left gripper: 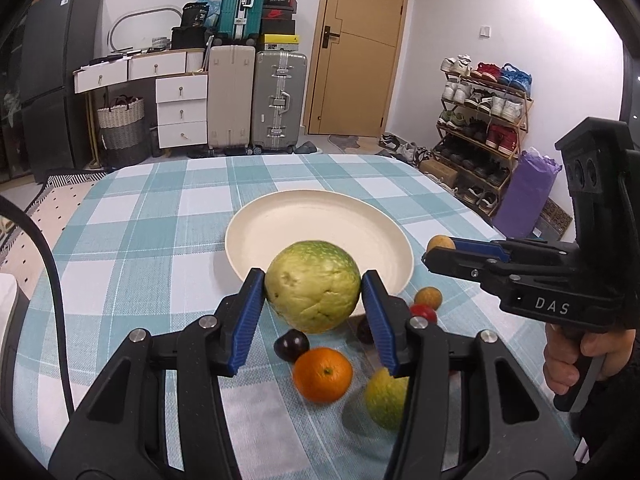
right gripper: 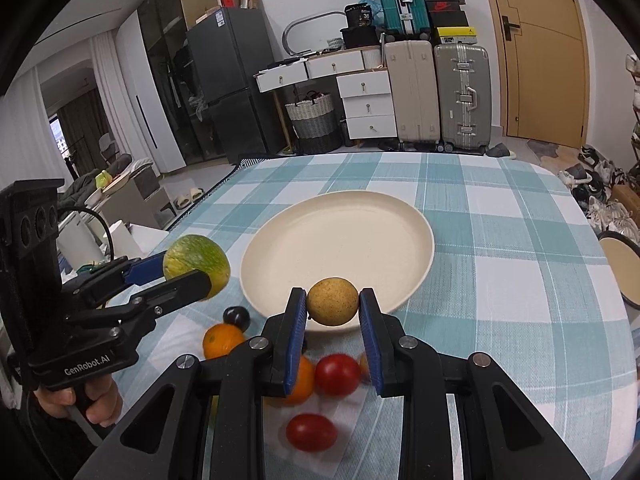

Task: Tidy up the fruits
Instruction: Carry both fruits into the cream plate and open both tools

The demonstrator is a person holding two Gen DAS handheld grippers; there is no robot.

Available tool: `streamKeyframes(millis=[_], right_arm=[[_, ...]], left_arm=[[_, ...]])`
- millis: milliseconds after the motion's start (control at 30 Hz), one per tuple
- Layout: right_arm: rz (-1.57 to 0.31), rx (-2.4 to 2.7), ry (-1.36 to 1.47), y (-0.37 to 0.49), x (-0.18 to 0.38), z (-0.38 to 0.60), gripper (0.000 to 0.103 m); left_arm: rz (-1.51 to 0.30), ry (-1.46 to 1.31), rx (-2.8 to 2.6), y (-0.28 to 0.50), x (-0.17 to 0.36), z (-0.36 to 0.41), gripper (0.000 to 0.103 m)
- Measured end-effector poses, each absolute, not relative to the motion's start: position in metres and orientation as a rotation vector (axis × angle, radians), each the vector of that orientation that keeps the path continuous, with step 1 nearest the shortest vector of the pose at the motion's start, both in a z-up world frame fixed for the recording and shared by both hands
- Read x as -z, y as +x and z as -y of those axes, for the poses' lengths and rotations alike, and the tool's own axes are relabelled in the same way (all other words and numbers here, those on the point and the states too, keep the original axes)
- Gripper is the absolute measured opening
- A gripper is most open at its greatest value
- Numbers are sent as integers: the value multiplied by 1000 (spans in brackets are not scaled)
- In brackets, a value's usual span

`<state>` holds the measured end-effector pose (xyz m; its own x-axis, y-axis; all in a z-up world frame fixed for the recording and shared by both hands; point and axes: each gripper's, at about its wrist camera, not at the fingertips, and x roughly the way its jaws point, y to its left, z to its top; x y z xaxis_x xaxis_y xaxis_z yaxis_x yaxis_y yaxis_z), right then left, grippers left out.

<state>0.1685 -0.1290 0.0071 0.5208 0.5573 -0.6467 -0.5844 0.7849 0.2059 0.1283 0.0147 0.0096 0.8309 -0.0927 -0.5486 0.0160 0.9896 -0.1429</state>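
Observation:
My left gripper (left gripper: 313, 290) is shut on a large green-yellow guava (left gripper: 313, 286), held in the air just before the near rim of the cream plate (left gripper: 320, 216). My right gripper (right gripper: 333, 302) is shut on a small tan round fruit (right gripper: 332, 301), also lifted at the plate's (right gripper: 340, 236) near rim. In the right wrist view the left gripper (right gripper: 192, 272) holds the guava (right gripper: 196, 258) left of the plate. In the left wrist view the right gripper (left gripper: 434, 252) carries the tan fruit (left gripper: 440, 242) right of the plate. Nothing lies on the plate.
On the checked cloth (left gripper: 140, 220) near me lie an orange (left gripper: 322, 374), a dark plum (left gripper: 291, 345), a yellow-green fruit (left gripper: 384, 398), a small tan fruit (left gripper: 428, 297) and red tomatoes (right gripper: 337, 374) (right gripper: 311, 432). A second dish (right gripper: 620, 268) sits at the table's right edge.

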Motion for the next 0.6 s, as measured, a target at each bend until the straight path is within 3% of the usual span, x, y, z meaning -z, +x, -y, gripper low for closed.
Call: streamKeyframes(millis=[67,600], right_arm=[[-770,-676,-27,176,-5,127,28],[-831,-636,-48,201,17,118,28]], left_arm=[[-596,-133,56,137,-8,-17,29],[-668,-114,51,161,23,-20,29]])
